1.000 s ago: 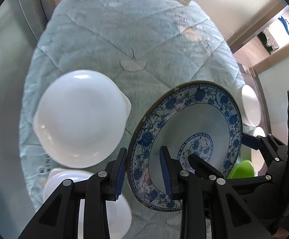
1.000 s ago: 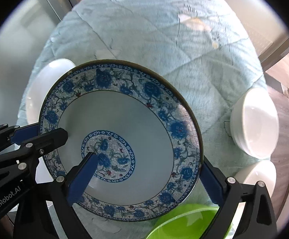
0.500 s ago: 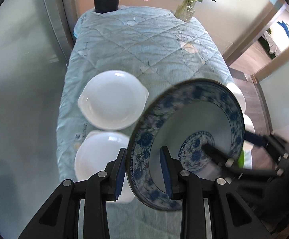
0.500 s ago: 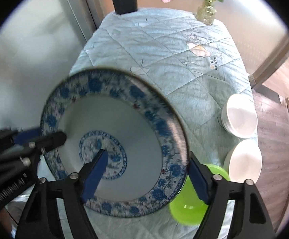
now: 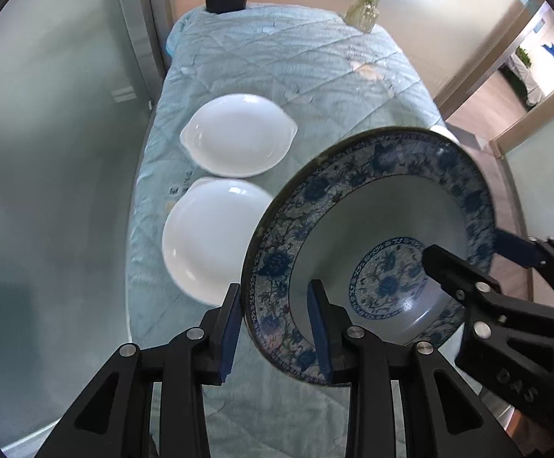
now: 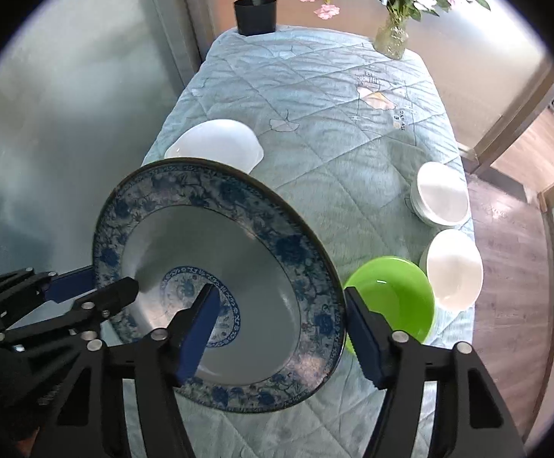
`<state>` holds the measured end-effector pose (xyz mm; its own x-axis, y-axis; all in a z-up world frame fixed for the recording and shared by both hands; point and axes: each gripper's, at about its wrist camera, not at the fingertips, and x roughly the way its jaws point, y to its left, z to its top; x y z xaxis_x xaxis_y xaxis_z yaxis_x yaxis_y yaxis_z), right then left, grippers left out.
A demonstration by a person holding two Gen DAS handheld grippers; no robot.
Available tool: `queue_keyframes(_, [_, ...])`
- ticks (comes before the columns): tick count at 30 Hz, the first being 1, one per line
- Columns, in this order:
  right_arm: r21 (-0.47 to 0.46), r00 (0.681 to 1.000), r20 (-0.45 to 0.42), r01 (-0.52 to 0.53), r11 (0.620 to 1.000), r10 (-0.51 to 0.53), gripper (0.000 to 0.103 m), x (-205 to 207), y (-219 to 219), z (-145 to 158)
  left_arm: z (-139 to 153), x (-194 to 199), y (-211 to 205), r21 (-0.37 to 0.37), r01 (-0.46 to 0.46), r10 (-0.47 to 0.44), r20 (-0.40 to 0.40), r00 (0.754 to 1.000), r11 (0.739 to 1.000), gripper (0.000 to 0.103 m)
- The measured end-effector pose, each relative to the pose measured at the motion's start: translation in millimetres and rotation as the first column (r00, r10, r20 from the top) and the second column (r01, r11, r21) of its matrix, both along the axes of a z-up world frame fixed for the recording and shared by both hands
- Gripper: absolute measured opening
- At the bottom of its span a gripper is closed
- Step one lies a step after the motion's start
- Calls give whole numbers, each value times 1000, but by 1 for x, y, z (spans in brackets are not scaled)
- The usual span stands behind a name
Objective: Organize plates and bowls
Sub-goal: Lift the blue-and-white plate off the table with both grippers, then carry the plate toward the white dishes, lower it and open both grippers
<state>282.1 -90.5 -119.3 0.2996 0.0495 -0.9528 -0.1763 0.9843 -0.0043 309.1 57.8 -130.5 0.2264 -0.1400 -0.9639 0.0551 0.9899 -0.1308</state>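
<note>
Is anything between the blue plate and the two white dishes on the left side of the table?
Nothing visible. The blue plate hangs tilted above the table, held by both tongs; the near white dish and far one lie uncovered, nothing lying between.

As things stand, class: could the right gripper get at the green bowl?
Probably not yet. The right gripper is shut on the blue-and-white plate, shared with the left gripper. The green bowl sits close, partly under the plate's rim.

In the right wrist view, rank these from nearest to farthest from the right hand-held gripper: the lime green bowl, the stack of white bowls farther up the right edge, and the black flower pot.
1. Lime green plastic bowl, just right of the right hand-held gripper.
2. Stack of white bowls, farther along the table's right edge.
3. Black flower pot, at the table's far end.
</note>
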Motion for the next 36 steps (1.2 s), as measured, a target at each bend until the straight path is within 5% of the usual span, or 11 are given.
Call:
queue_keyframes(13, [15,986,-164,32,999,-29,55,-38,8,-59,-50,-49,23,-10,-4,2,-125,992,1000,25])
queue_keyframes(25, [45,927,-365,104,994,-80,55,-63,-6,-130,-110,-75,36,-147,27,-65,-258,964,989,24])
queue_keyframes(36, [53,888,-450,138,989,-100,55,-78,-2,-170,-153,-97,32,-149,40,-91,-359,929,988,24])
